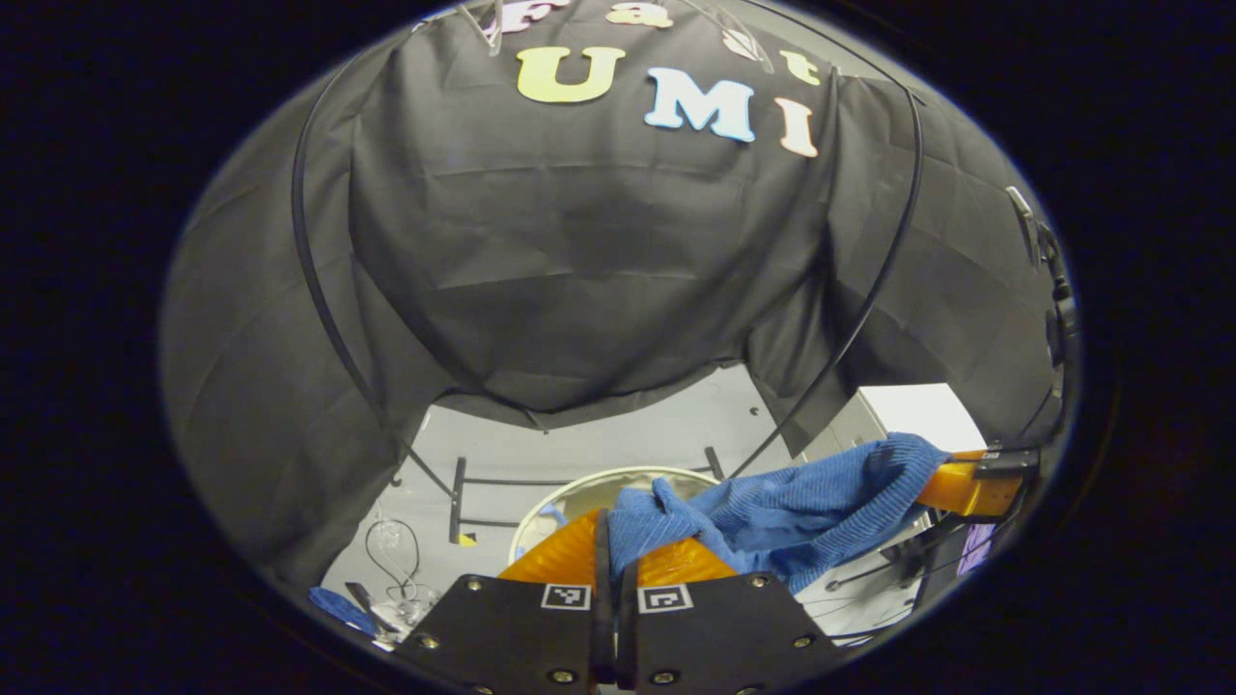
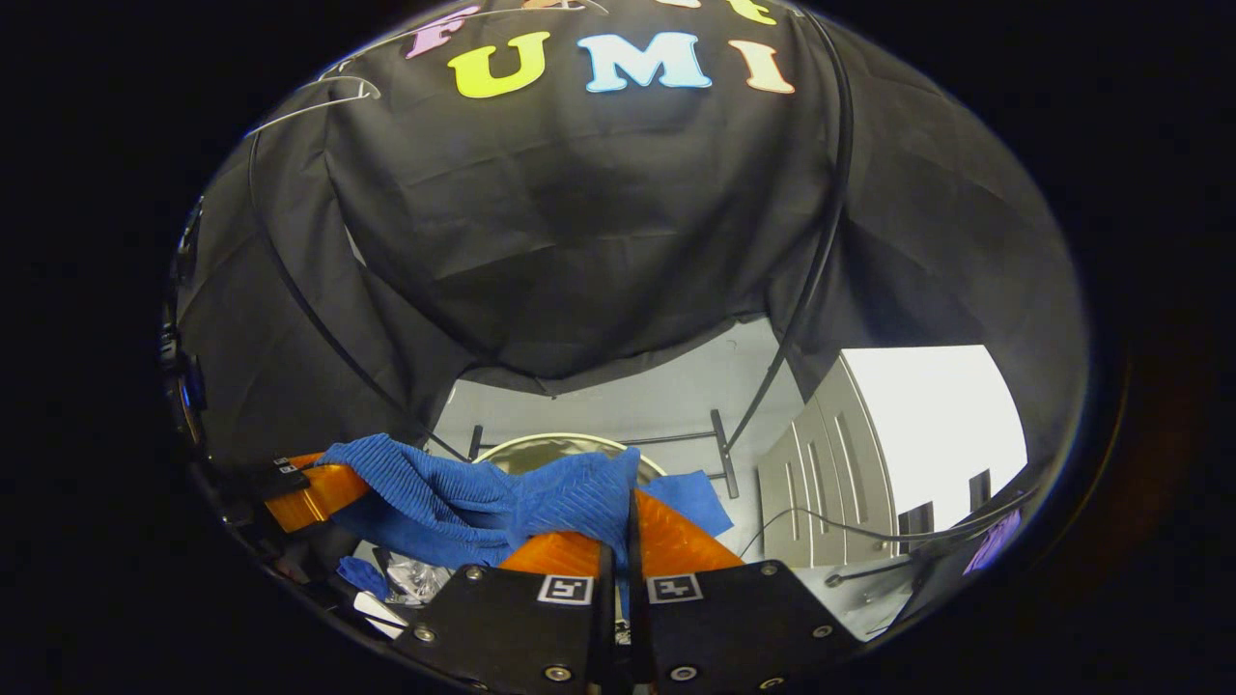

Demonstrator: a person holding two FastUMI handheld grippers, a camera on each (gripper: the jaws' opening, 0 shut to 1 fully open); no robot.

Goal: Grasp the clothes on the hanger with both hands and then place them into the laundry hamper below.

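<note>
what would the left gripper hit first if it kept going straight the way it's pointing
Probably the rim of the laundry hamper, just beyond the blue cloth that the left gripper has clamped; depth is hard to judge here.

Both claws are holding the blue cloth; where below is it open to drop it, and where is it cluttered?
The hamper mouth behind the blue cloth looks open, bordered by the rack's floor bars. Bare floor lies beyond the hamper rim. Crowded: loose cables at lower left, beside the left claw.

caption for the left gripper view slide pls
Both grippers hold a blue cloth stretched above the hamper.
</note>
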